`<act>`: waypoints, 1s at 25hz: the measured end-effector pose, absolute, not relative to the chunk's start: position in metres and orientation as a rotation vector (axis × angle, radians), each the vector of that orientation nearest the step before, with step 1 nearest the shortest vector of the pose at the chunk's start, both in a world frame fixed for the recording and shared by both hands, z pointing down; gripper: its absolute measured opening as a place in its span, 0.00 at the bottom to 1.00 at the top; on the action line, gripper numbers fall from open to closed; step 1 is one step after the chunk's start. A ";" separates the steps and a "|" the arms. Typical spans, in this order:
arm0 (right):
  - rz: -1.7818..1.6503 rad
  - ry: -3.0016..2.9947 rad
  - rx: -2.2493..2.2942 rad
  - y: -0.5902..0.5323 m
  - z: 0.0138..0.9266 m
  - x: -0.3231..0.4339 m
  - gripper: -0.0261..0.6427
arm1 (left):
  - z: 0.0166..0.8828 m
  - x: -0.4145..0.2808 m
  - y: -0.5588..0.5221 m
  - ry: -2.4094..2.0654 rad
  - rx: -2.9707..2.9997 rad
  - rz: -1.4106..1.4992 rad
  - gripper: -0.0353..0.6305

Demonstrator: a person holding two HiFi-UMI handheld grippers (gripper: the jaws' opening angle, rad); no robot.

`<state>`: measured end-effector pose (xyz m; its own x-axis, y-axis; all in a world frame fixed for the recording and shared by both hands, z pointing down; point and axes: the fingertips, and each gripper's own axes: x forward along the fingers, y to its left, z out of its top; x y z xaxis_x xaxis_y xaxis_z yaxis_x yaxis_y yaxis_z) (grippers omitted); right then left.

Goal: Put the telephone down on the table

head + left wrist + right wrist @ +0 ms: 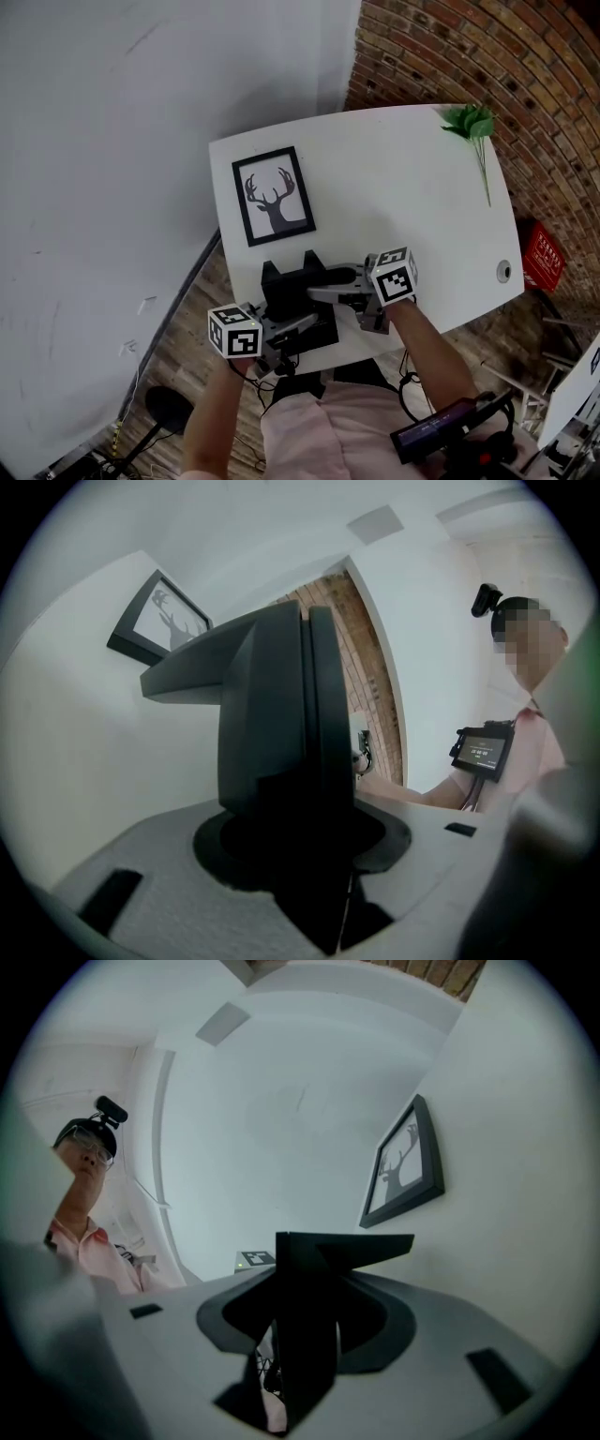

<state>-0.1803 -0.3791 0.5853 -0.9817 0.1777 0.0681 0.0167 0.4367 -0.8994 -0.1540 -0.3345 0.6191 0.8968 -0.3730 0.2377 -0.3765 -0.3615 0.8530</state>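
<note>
The telephone, a black angular set, hangs between the two grippers just on the near side of the picture, the framed deer head lying flat on the white table. It sits over the table's near edge, and part of it juts past that edge above the wooden floor. Whether its base touches the tabletop cannot be told.

The left gripper reaches in from the person's left, on the side of the telephone away from the picture. The left gripper view shows its jaws closed on a tall dark slab of the telephone, which stands upright between them. The right gripper comes in from the person's right, slightly closer to the picture than the left one. The right gripper view shows its jaws clamped on a narrower black edge of the same set. Each gripper's marker cube sits behind its jaws, toward the person's forearm.

Well to the right of the picture, at the table's far corner, lies a green sprig with its stem pointing toward the person. A small round grommet is set in the tabletop, far right of the picture near that side's edge. Beyond it a red crate stands on the floor by the brick wall.
</note>
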 end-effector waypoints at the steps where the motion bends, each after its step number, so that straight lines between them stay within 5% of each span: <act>1: 1.587 -2.519 -0.181 -0.380 0.587 -0.181 0.30 | 0.620 -0.154 -0.335 -0.545 1.975 0.003 0.32; 13: 1.643 -2.428 -0.255 -0.389 0.594 -0.189 0.30 | 0.627 -0.161 -0.347 -0.571 1.883 -0.010 0.35; 20: 1.587 -2.410 -0.287 -0.387 0.595 -0.191 0.29 | 0.626 -0.170 -0.350 -0.660 1.875 0.036 0.64; 25: 1.577 -2.393 -0.308 -0.387 0.596 -0.191 0.29 | 0.626 -0.190 -0.349 -0.758 1.862 0.083 0.69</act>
<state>-0.1915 -0.3866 0.5958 -0.9443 0.3142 0.0977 0.0342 0.3889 -0.9206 -0.1897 -0.3492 0.6262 0.7950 -0.4604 0.3949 -0.5348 -0.2247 0.8146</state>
